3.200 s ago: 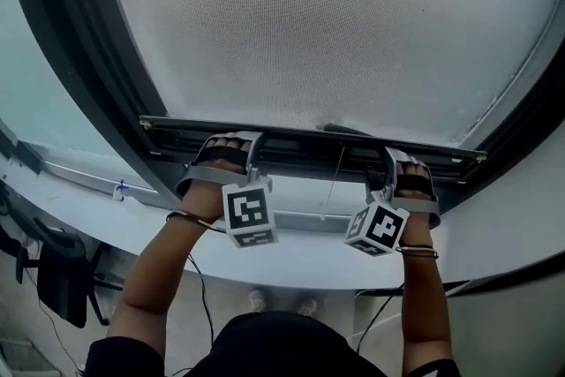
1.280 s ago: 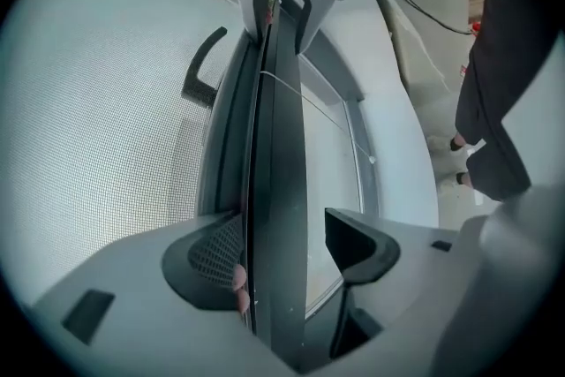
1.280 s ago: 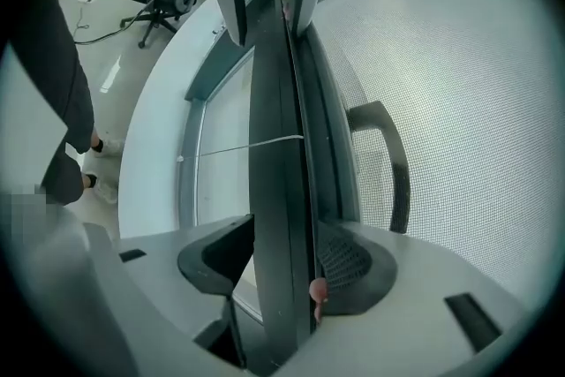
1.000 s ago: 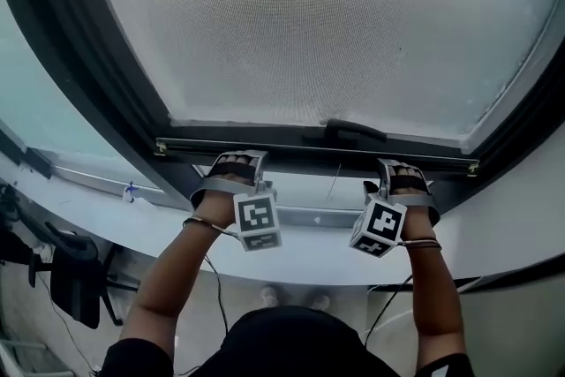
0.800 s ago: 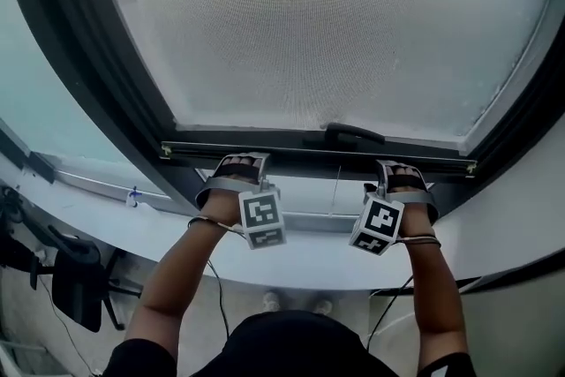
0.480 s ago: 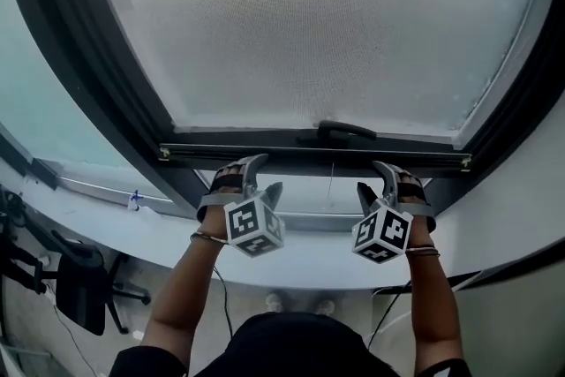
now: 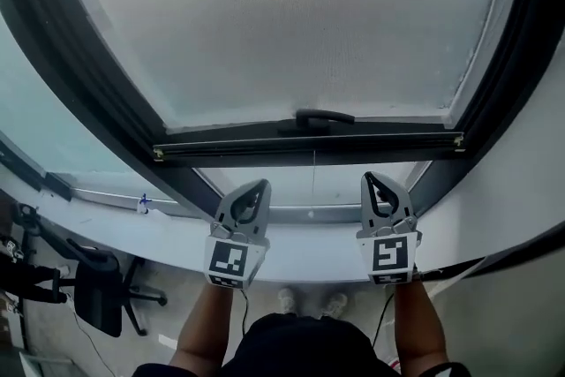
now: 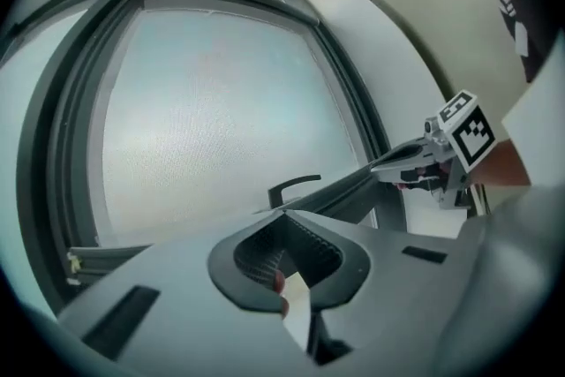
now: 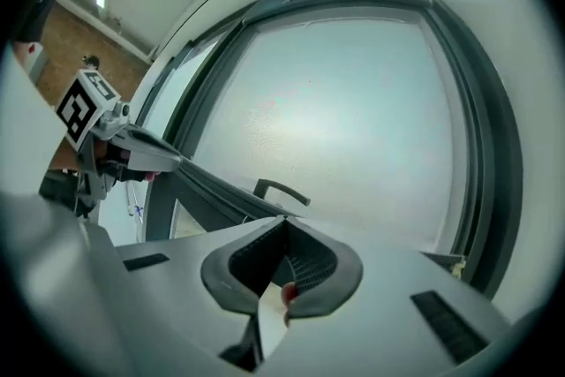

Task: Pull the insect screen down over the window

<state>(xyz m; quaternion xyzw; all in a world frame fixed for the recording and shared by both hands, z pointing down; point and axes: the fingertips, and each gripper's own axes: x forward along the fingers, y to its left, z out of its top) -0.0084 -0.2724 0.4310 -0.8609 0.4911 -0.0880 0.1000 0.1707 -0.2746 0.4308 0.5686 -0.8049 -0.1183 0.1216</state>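
Two grippers, left gripper (image 7: 258,186) and right gripper (image 7: 370,179), have just closed, jaws together on nothing; both sit clear below the bottom bar (image 7: 309,142) of the insect screen (image 7: 291,22), drawn low over the window

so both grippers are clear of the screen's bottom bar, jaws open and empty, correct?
Open is wrong: the left gripper and right gripper have just closed their jaws, now shut with nothing between them, as each gripper view shows. Both are clear of the bottom bar.
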